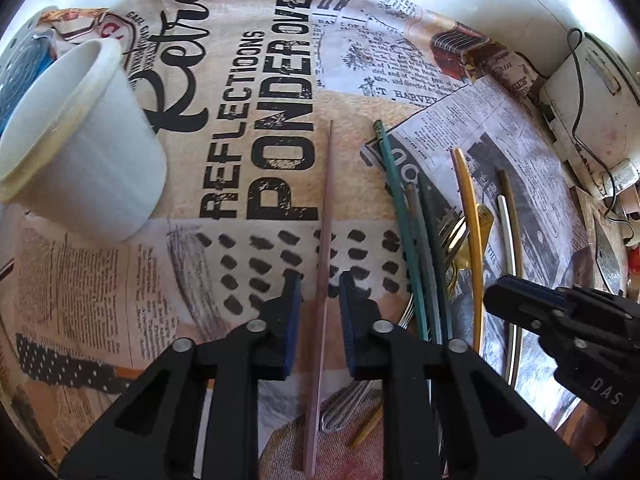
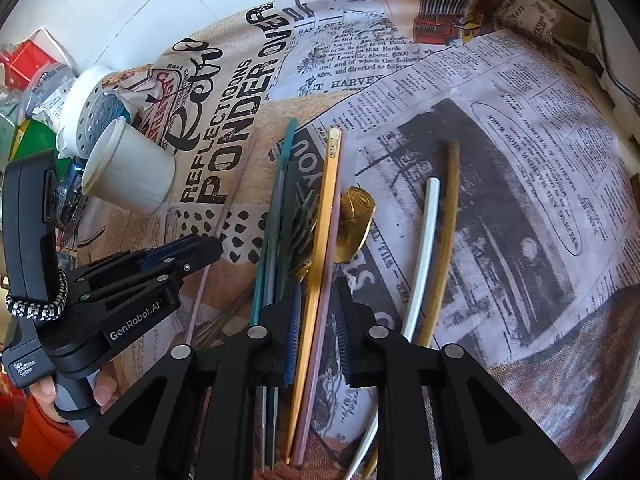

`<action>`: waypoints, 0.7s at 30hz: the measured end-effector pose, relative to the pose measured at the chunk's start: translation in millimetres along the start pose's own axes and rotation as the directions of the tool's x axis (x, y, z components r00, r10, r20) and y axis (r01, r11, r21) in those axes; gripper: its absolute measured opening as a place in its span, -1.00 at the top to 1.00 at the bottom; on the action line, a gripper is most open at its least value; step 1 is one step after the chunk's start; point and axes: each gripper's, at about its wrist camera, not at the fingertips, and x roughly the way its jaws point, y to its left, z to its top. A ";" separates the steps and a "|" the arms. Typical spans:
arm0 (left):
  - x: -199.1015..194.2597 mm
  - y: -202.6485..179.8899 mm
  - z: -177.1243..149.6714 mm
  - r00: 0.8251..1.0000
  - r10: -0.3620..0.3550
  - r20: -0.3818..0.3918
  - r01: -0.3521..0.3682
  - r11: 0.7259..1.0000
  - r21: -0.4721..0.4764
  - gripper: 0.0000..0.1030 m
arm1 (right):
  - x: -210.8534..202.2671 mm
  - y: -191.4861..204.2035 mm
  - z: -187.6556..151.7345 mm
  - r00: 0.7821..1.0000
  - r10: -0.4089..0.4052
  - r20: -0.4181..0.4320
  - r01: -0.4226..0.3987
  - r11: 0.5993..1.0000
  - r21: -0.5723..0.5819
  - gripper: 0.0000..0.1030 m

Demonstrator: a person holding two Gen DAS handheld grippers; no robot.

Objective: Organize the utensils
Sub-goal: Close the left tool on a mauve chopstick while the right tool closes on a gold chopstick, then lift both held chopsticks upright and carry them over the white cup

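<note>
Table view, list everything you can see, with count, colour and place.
Tablecloth: one, newspaper print, covering the table.
Cup: one, white, on its side, far left.
Perforated holder: one, white and blue, behind the cup.
Pink chopsticks: two, one alone mid-table, one beside the gold chopstick.
Gold chopstick: one, centre pile.
Green chopsticks: at least two, left of the gold chopstick.
White chopstick: one, right of the pile.
Brown chopstick: one, beside the white chopstick.
Gold spoon: one, in the pile.
Fork: one, gold, in the pile.
Left gripper: black, open around the lone pink chopstick.
Right gripper: black, open around the gold-and-pink pair.
Hand: one, on the left gripper's handle.
</note>
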 end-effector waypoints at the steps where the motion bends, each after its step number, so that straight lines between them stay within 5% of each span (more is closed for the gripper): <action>1: 0.9 -1.0 1.5 1.000 -0.004 -0.002 0.004 1.000 0.005 0.71 | 1.8 0.8 1.4 1.000 0.001 -0.003 -0.001 1.000 -0.001 0.78; 21: 9.8 -11.3 19.3 0.999 -0.038 -0.026 0.039 0.998 0.054 0.93 | 15.8 -4.3 16.4 1.000 -0.020 -0.018 0.020 1.000 0.020 0.88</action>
